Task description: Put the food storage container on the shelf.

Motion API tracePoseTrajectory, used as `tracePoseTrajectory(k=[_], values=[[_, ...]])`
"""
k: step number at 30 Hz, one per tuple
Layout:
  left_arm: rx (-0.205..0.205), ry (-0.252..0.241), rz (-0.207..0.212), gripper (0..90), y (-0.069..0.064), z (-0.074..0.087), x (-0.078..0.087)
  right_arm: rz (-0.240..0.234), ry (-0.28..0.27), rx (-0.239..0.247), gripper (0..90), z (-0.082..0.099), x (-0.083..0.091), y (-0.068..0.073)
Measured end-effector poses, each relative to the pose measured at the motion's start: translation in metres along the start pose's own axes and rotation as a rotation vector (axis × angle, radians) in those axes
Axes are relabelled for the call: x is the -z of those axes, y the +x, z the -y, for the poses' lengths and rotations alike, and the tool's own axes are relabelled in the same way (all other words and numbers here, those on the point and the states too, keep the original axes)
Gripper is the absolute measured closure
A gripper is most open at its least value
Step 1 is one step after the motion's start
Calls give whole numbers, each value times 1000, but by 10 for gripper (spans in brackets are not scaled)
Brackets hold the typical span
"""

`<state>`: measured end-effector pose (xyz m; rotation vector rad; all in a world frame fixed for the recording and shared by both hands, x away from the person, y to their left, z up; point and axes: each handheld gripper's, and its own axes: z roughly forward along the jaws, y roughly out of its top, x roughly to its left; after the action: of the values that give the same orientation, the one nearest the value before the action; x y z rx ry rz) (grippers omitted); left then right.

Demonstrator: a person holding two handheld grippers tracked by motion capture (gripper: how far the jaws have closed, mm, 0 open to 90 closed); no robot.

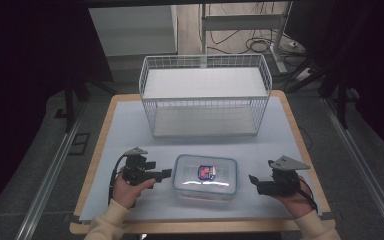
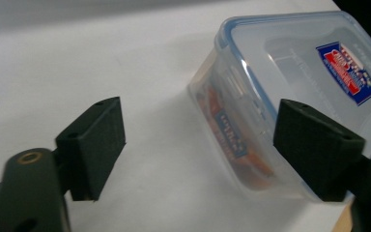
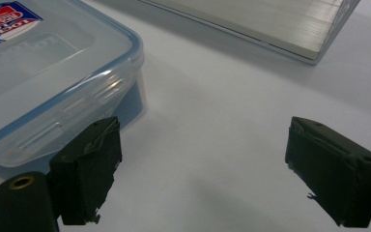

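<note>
Here we are at the counter (image 1: 130, 125), and the clear plastic food box (image 1: 205, 177) sits flat on the near half of it, lid on, red-and-blue label facing up, right between the two hands. Behind it, toward the far edge, the white wire basket (image 1: 205, 95) stands well apart from the box.

The left gripper (image 1: 161, 174) sits just beside the box's left end, its fingers (image 2: 94, 145) spread wide. In the left gripper view one pad hangs over bare counter while the other overlaps the box's near corner; whether it touches there, I cannot tell. Nothing is pinched between them. Through the side wall you can make out orange contents and a small label.

Over on the other side, the right gripper (image 1: 254, 181) waits near the box's right end, also spread wide with nothing between its fingers (image 3: 89, 169). In the right gripper view the box's lid flap lies just beside one pad, and the other pad stands off over open counter.

So my read: this is the approach, both tools lined up at opposite ends of the box and no grip made yet. The basket looks the likely destination, though that is a guess. What the next move calls for is each gripper easing in level, fingers closing on an end latch or the rim at the same time, so the box rises flat and doesn't tip or skid on the smooth sheet.
</note>
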<state>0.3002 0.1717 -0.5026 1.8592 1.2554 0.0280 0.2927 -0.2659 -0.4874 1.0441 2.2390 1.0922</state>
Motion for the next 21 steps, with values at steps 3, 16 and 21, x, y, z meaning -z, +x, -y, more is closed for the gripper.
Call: tracePoseTrajectory(k=[3,16,21], values=[[32,0,69,161,-1,-5,-7,3,-2,11,129,0,2,2],[121,85,205,151,-2,-14,-31,12,-18,20,131,-2,7,5],[133,112,232,169,-5,-5,-31,13,-2,32,131,0,3,6]])
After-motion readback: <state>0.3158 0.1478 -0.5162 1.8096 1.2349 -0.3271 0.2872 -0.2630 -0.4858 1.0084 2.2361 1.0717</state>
